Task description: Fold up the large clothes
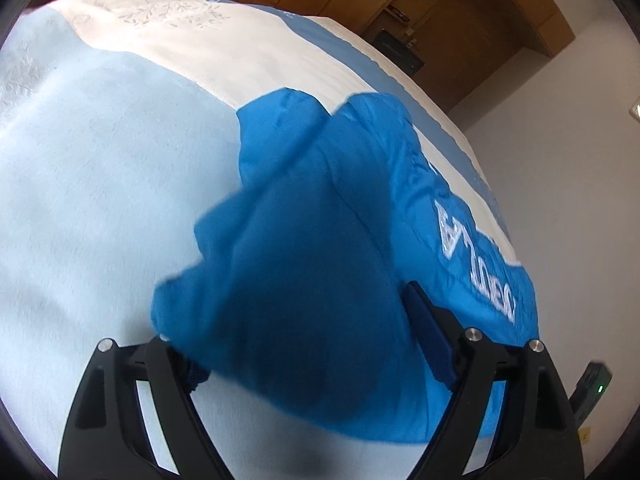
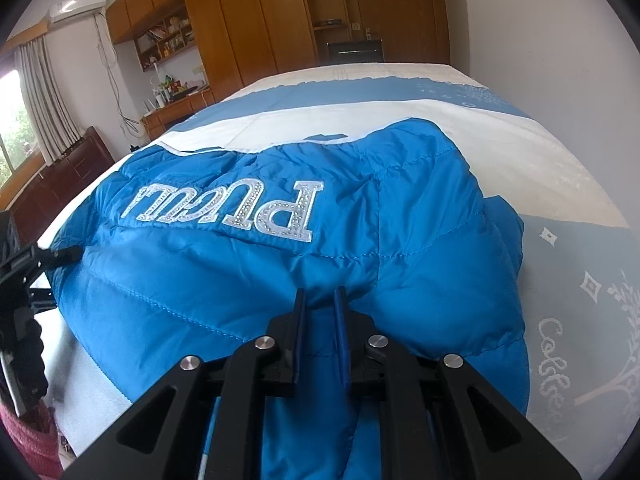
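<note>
Here we have a blue quilted jacket lying on the bed, spread over the bedcover's pale blue and cream bands. White letters studded with small stones run across it; from the right wrist view they read upside down. In the left wrist view the same jacket is bunched up, with one thick fold rising between the fingers of our left gripper. Those fingers stand wide apart with the padded fabric filling the gap; the picture is blurred, and we cannot tell whether the pads actually press on it.

Our right gripper has its two fingers drawn close together, pinching a small ridge of the jacket's near edge between the blue pads.

At the left edge of the right wrist view, the left gripper's black frame shows beside the jacket.

Beyond the bed: wooden wardrobes along the far wall, a shelf of books, a desk with small clutter, an air conditioner high on the wall, curtains by a window.
</note>
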A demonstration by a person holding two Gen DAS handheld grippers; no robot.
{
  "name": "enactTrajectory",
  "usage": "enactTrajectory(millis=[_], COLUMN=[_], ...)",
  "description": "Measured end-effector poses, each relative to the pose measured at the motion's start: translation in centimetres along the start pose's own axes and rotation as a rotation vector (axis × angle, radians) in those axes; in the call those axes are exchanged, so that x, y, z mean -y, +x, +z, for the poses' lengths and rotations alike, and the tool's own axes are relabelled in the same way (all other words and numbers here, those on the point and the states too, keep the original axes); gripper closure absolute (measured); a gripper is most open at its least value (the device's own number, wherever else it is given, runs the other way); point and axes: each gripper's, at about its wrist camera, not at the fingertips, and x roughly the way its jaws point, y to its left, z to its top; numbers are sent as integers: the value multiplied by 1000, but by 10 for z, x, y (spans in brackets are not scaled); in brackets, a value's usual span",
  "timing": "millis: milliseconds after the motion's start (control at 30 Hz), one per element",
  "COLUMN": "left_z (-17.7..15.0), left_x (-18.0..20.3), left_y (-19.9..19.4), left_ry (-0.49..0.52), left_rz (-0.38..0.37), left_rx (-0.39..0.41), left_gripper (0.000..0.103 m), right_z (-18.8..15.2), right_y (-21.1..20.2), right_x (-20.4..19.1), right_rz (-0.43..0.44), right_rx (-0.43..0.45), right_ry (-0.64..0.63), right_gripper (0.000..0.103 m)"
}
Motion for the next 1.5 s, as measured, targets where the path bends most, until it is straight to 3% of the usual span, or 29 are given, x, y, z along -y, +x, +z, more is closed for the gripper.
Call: enactTrajectory(millis=[233, 333, 700, 1000, 1300, 1500], left_z=[5, 3, 2, 0, -2, -2], left_x=[0, 2, -3, -5, 1, 25], left_y=[3, -1, 18, 20, 11, -7], left_ry=[2, 2, 56, 57, 59, 117], left_rz=[-29, -41, -38, -60, -75, -59], left_rx=[-1, -1, -43, -25, 8, 63], left_gripper=[52, 59, 58, 57, 66, 73], right_z=[0, 1, 4, 2, 4, 5], right_y=[1, 2, 8, 9, 7, 4], right_x=[0, 1, 0, 0, 3, 2], right_rz=[13, 14, -5, -10, -1, -3], right_rx=[-10, -16, -16, -5, -7, -7], right_ry=[8, 7, -14, -23, -18, -24], right_gripper=[90, 90, 90, 90, 90, 90])
